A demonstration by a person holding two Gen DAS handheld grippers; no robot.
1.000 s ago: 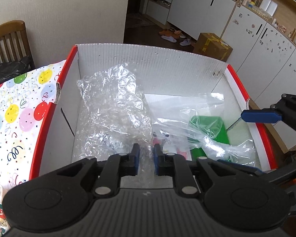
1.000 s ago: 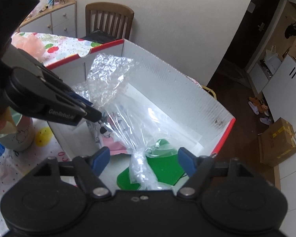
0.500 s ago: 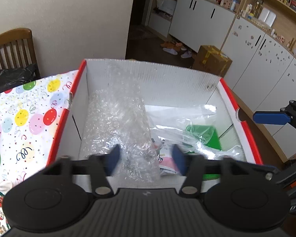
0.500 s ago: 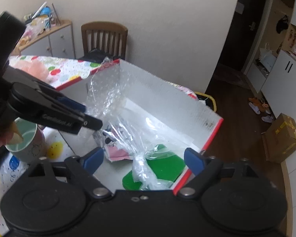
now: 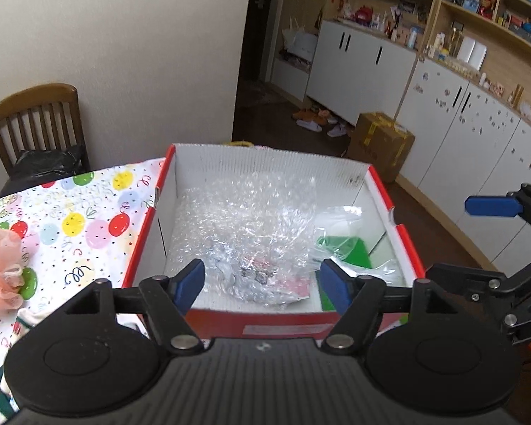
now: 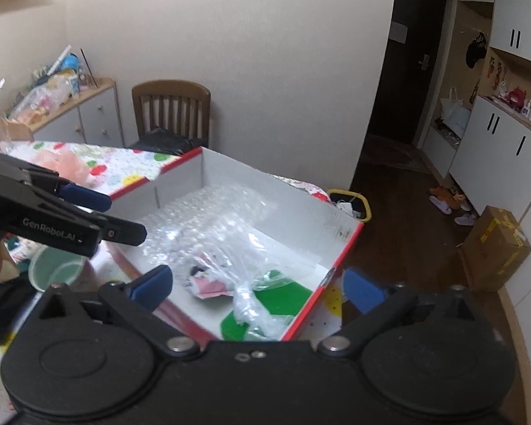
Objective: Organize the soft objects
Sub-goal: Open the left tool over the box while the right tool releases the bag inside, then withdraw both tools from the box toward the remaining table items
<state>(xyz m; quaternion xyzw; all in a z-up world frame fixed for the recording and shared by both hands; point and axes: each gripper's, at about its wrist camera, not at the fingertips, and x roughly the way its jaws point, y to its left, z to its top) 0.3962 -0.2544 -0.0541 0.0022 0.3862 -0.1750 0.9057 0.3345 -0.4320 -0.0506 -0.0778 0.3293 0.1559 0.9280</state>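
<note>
A sheet of bubble wrap (image 5: 244,226) lies loose inside the red-rimmed white box (image 5: 265,163), over a pink printed item (image 5: 293,285). Beside it is a clear plastic bag (image 6: 255,315) with a green thing (image 5: 347,251) inside. My left gripper (image 5: 262,283) hovers above the box's near wall, its jaws still opening with nothing between them. My right gripper (image 6: 256,288) hangs over the box's near corner (image 6: 336,269), jaws widening and empty. Each gripper shows at the edge of the other's view.
The box sits on a table with a balloon-print cloth (image 5: 70,223). A pink mesh pouf (image 5: 0,269) and a green cup (image 6: 58,269) stand left of the box. A wooden chair (image 6: 171,113) is behind; a cardboard box (image 6: 495,248) sits on the floor.
My left gripper let go of the bubble wrap, which dropped and spread in the box. Both grippers opened wider and drew up and back from the box.
</note>
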